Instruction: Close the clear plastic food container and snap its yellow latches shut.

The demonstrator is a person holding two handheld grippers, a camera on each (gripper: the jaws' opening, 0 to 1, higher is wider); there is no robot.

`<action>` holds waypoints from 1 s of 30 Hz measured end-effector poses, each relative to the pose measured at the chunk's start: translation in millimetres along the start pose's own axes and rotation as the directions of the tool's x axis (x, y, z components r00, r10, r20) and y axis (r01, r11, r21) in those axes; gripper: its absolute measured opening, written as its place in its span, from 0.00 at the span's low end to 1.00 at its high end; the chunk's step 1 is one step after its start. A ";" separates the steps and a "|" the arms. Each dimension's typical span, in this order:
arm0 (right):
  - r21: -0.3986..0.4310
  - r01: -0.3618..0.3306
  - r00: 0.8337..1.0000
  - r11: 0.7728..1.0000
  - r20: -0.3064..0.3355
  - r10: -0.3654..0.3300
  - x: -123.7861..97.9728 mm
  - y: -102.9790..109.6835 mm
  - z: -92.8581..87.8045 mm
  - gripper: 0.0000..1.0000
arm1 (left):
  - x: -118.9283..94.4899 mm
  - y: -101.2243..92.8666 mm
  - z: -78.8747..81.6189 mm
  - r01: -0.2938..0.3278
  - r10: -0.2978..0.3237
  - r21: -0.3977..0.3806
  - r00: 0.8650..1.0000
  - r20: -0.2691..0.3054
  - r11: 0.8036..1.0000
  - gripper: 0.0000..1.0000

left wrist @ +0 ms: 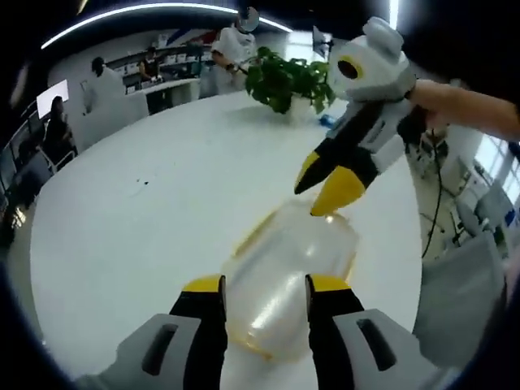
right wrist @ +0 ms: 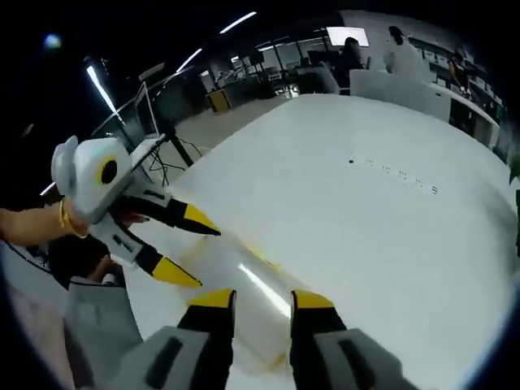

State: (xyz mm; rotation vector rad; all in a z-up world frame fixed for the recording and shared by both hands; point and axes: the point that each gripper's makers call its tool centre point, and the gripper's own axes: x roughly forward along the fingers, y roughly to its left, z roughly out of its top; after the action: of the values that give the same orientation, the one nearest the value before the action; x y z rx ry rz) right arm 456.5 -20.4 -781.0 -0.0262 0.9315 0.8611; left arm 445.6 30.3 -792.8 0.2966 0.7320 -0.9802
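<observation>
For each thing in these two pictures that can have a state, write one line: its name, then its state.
Clear container: lying on the white table, lid down; latches too blurred to judge.
Left tool: open, jaws either side of the container.
Right tool: open, above the container.
Potted plant: upright.

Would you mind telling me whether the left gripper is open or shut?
Open: the left gripper has its yellow-tipped jaws apart on either side of the clear container on the white table.

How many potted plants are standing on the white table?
1. The potted plant stands at the far edge of the white table, beyond the right gripper. Others may be hidden.
</observation>
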 end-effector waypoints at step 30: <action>-0.411 -0.132 0.968 0.902 -0.250 0.028 49.2 10.7 2.3 0.44 | 16.8 -40.7 -10.9 -0.027 0.032 0.444 0.999 -0.006 0.895 0.48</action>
State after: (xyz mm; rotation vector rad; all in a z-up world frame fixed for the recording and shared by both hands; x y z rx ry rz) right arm 465.7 19.0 -811.1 -0.4825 0.9569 1.1451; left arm 412.8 3.3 -808.5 0.7132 0.5044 -1.1130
